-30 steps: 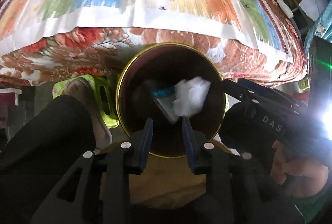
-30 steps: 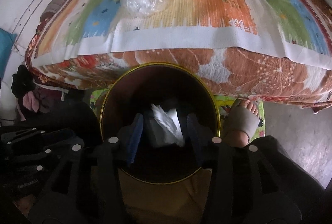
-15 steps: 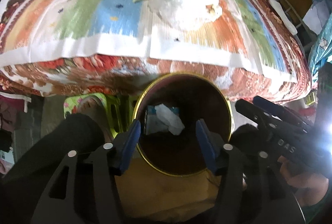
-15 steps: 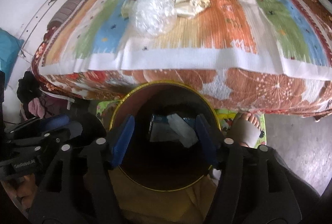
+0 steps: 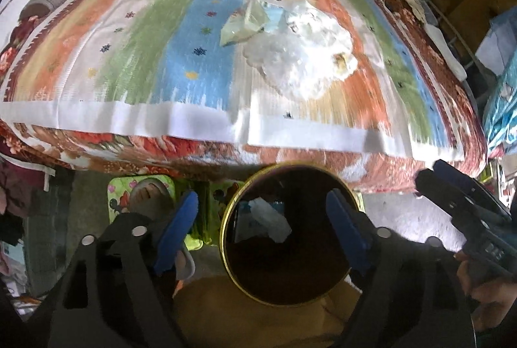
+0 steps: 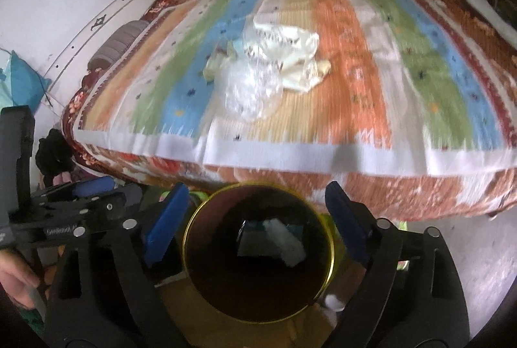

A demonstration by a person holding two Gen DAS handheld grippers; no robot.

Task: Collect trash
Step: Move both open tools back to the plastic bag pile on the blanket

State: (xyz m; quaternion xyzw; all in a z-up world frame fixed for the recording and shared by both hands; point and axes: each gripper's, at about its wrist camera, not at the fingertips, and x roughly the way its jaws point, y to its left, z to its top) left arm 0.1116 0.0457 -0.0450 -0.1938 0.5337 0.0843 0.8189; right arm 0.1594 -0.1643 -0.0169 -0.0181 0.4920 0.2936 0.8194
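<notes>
A dark round bin with a gold rim (image 5: pixel 226 225) (image 6: pixel 329 238) stands on the floor at the foot of the bed. White crumpled paper and a blue wrapper (image 5: pixel 268 219) (image 6: pixel 281 238) lie inside it. My left gripper (image 5: pixel 261 228) is open and empty above the bin. My right gripper (image 6: pixel 255 225) is open and empty above it too. On the striped bedspread lie a clear crumpled plastic bag (image 5: pixel 290 70) (image 6: pixel 248 89), a white bag (image 6: pixel 290 51) and a pale green wrapper (image 5: pixel 242 25) (image 6: pixel 216 64).
The bed with its striped cover (image 5: pixel 129 57) (image 6: pixel 420 89) fills the far side. A foot in a sandal (image 5: pixel 148 193) rests on a green mat left of the bin. A rolled grey pillow (image 6: pixel 119 41) lies at the bed's far left.
Both grippers opened wide and let the white paper fall into the bin. Both have lifted and pulled back, so more of the bed shows.
</notes>
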